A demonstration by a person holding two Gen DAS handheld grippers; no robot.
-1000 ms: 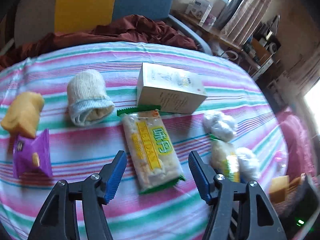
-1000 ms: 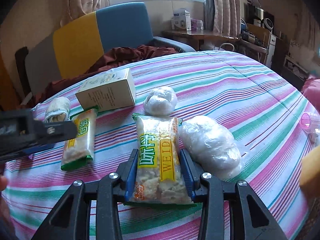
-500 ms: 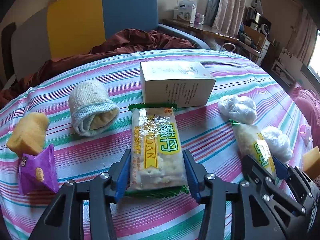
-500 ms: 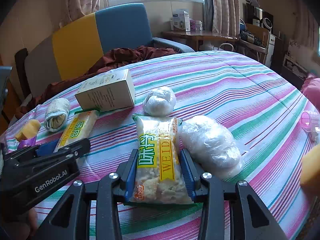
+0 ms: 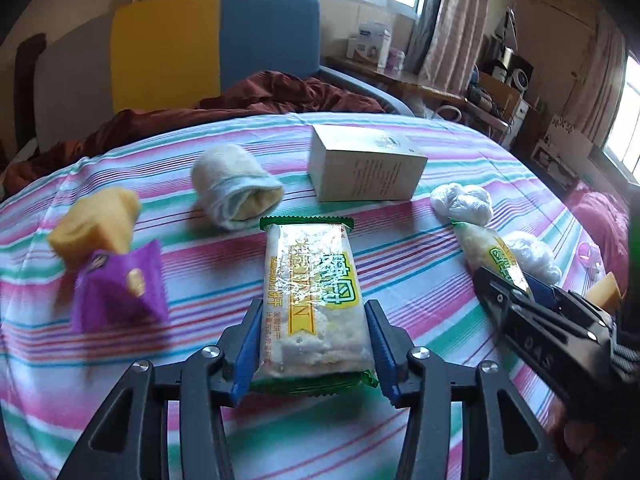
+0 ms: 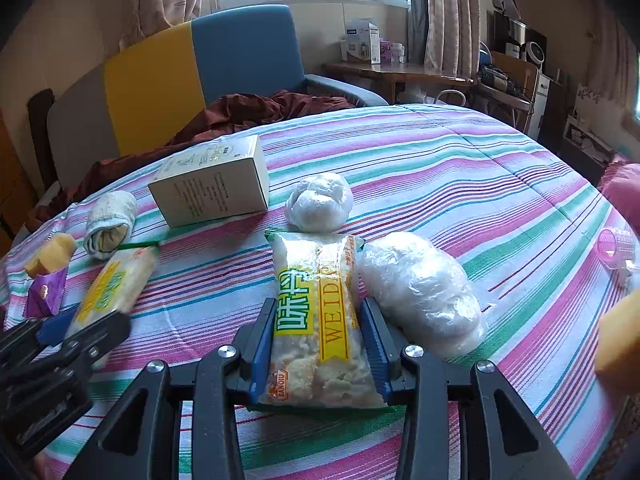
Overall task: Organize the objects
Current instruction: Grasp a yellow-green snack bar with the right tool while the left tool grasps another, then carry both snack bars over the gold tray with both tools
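Observation:
My left gripper point(image 5: 314, 344) is shut on a green-edged cracker packet point(image 5: 310, 300) that lies lengthwise on the striped cloth point(image 5: 400, 280). My right gripper point(image 6: 318, 346) is shut on a second cracker packet point(image 6: 320, 320), which lies beside a large clear plastic bundle point(image 6: 420, 292). The left gripper point(image 6: 86, 332) and its packet point(image 6: 116, 284) also show in the right wrist view. The right gripper point(image 5: 516, 288) also shows in the left wrist view.
A cream box point(image 5: 366, 164), a rolled sock point(image 5: 236, 188), a yellow sponge point(image 5: 96, 224), a purple packet point(image 5: 120, 288) and a small white plastic bundle point(image 5: 462, 202) lie on the cloth. A pink cup point(image 6: 614, 246) and another yellow sponge point(image 6: 622, 340) sit at the right edge.
My left gripper moved forward around the green-edged packet and closed on it. The right gripper stayed shut on its packet.

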